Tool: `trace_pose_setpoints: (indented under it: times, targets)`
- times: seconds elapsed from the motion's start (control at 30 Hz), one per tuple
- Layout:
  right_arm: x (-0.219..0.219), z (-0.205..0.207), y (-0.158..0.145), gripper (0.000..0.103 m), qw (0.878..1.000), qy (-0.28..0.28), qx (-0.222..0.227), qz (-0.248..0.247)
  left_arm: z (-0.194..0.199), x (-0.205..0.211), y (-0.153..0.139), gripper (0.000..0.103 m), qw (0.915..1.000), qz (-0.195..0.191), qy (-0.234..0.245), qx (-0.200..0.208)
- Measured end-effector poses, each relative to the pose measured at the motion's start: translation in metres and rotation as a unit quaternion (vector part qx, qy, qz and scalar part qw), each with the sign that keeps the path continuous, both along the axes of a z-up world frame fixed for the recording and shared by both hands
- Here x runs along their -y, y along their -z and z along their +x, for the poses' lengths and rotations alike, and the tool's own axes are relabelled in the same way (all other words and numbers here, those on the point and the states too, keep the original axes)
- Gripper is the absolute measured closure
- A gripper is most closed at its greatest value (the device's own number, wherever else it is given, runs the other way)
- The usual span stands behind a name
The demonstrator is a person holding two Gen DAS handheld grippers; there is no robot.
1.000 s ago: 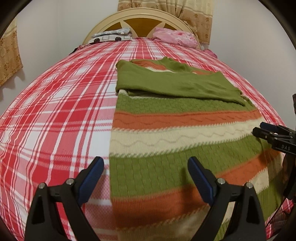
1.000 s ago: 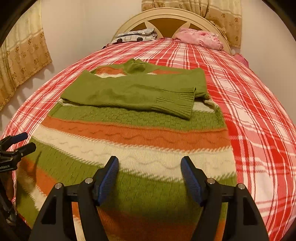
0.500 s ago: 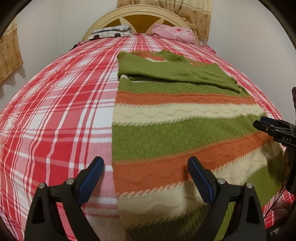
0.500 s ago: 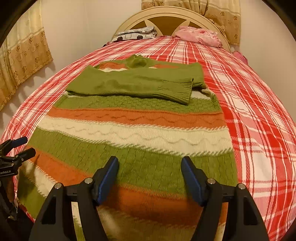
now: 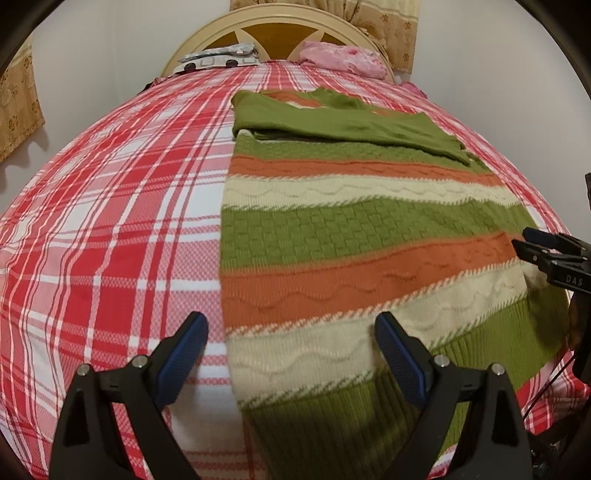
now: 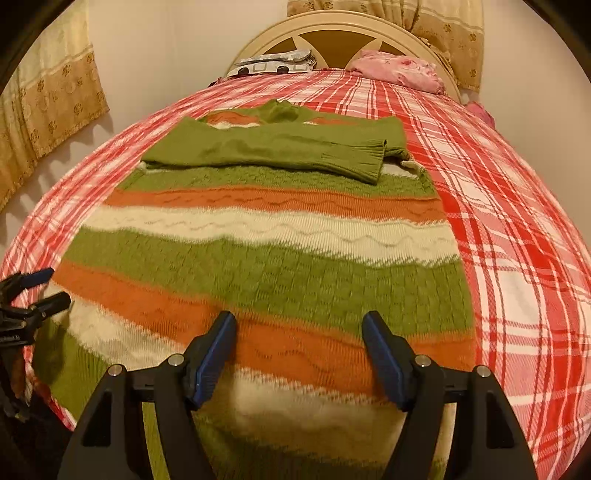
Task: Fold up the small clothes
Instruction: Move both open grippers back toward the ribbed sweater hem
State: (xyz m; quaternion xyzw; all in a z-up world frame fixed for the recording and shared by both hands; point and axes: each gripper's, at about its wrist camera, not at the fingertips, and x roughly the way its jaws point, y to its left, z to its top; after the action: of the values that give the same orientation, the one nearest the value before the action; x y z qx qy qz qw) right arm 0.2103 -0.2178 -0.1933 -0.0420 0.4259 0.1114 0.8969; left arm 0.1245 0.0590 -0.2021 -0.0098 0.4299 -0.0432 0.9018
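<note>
A striped knit sweater [image 5: 351,229] in green, orange and cream lies flat on the bed, collar towards the headboard, with both green sleeves [image 5: 343,127] folded across the chest. It also shows in the right wrist view [image 6: 280,266]. My left gripper [image 5: 291,354] is open and empty above the sweater's left hem corner. My right gripper [image 6: 299,354] is open and empty above the hem's right part. Each gripper shows at the edge of the other's view, the right gripper [image 5: 532,245] and the left gripper [image 6: 48,288].
The bed has a red and white plaid cover [image 5: 110,206]. A cream headboard [image 5: 280,29], a pink pillow [image 5: 340,61] and a grey patterned item [image 5: 218,59] are at the far end. Curtains [image 6: 44,110] hang on the left wall.
Both grippers have drawn back towards the sweater's hem; the ribbed green hem has come into view. Both stay open. The sweater has not moved.
</note>
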Motion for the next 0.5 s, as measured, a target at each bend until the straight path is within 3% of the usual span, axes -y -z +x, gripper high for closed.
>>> trace_pose_setpoints:
  times: [0.5]
  targets:
    - [0.004,-0.033,0.004,0.030,1.000,-0.001,0.000,0.006,-0.021,0.007,0.005,0.008,0.9992,0.038,0.010,0.002]
